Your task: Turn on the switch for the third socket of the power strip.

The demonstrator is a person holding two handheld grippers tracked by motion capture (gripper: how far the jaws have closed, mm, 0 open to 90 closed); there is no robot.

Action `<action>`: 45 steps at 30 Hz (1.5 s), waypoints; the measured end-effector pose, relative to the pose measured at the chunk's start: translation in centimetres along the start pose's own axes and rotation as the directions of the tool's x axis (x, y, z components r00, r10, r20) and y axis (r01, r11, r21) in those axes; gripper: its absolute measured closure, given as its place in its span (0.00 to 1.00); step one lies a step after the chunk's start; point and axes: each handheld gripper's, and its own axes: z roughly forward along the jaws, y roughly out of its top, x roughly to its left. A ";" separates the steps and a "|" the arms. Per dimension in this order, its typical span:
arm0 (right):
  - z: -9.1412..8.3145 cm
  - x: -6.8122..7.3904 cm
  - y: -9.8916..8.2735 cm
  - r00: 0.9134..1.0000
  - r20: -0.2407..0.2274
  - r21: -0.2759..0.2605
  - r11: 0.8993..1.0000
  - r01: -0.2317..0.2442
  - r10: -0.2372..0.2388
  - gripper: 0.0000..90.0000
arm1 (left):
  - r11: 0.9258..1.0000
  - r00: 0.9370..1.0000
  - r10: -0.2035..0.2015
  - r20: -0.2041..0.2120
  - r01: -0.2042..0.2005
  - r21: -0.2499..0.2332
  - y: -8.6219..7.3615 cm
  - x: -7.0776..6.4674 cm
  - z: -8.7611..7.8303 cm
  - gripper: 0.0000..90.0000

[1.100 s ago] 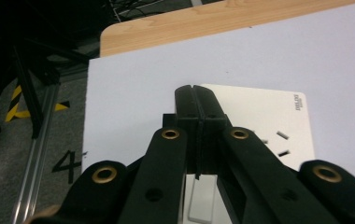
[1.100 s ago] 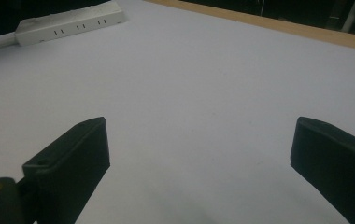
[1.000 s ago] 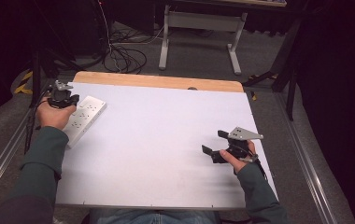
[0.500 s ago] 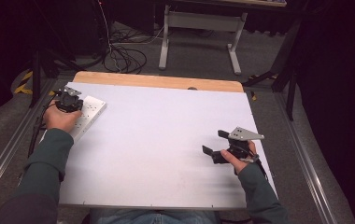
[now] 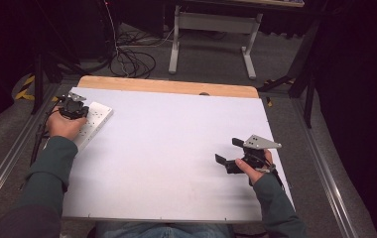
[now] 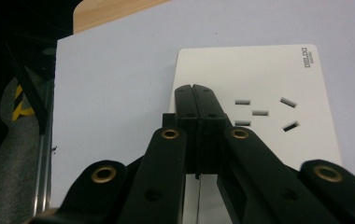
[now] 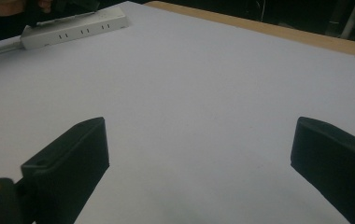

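Note:
A white power strip (image 5: pixel 94 121) lies at the table's far left, its sockets facing up (image 6: pixel 259 112). My left gripper (image 5: pixel 75 106) hovers over the strip's far end, jaws pressed together with nothing between them (image 6: pixel 195 95). From the right gripper view the strip (image 7: pixel 75 25) appears far off at the top left. My right gripper (image 5: pixel 227 155) sits low at the table's right side, pointing left, its jaws spread wide over bare white surface (image 7: pixel 199 154).
The white tabletop (image 5: pixel 176 148) has a wooden strip (image 5: pixel 166 87) along its far edge. Cables (image 5: pixel 132 62) and a desk frame (image 5: pixel 211 34) stand on the floor beyond. Metal rails (image 5: pixel 8 163) run beside the table.
My left hand has moved forward and to the right over the power strip's far end. The right gripper has stayed put.

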 end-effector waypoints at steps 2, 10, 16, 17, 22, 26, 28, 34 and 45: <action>-0.1 0.0 0.0 1.000 0.001 0.000 1.000 0.000 0.000 0.05 | 1.000 1.000 0.001 -0.005 -0.001 0.000 0.0 -0.1 0.0 1.00; -0.1 -0.1 0.0 1.000 0.000 0.000 1.000 -0.002 0.002 0.05 | 1.000 1.000 0.003 0.005 -0.003 0.001 0.0 0.0 0.1 1.00; -0.1 0.0 0.0 1.000 0.002 -0.004 1.000 -0.008 0.008 0.05 | 1.000 1.000 0.025 0.000 -0.025 0.019 0.1 -0.2 0.2 1.00; -0.1 -0.1 0.0 1.000 0.002 -0.004 1.000 -0.008 0.008 0.05 | 0.999 1.000 0.024 0.000 -0.024 0.021 0.1 -0.2 0.2 1.00; -0.2 -0.1 0.1 1.000 0.003 -0.008 1.000 -0.005 0.005 0.05 | 0.999 0.999 0.039 -0.006 -0.039 0.024 0.1 -0.4 0.1 1.00; -0.1 0.0 0.1 1.000 0.003 -0.006 1.000 -0.008 0.008 0.05 | 0.999 1.000 0.031 -0.001 -0.031 0.027 0.1 -0.3 0.0 1.00; -0.1 0.0 0.1 1.000 0.003 -0.006 1.000 -0.009 0.009 0.05 | 0.999 1.000 0.020 0.004 -0.020 0.030 0.1 -0.3 0.0 1.00; 0.1 0.0 0.0 1.000 0.003 0.005 1.000 0.000 0.000 0.05 | 0.994 0.998 -0.060 0.000 0.059 -0.093 1.2 0.2 -2.5 1.00; 1.0 -0.3 0.1 1.000 -0.004 0.030 0.999 0.015 -0.015 0.05 | 0.989 0.995 -0.097 -0.001 0.096 -0.116 -0.9 1.1 -5.2 1.00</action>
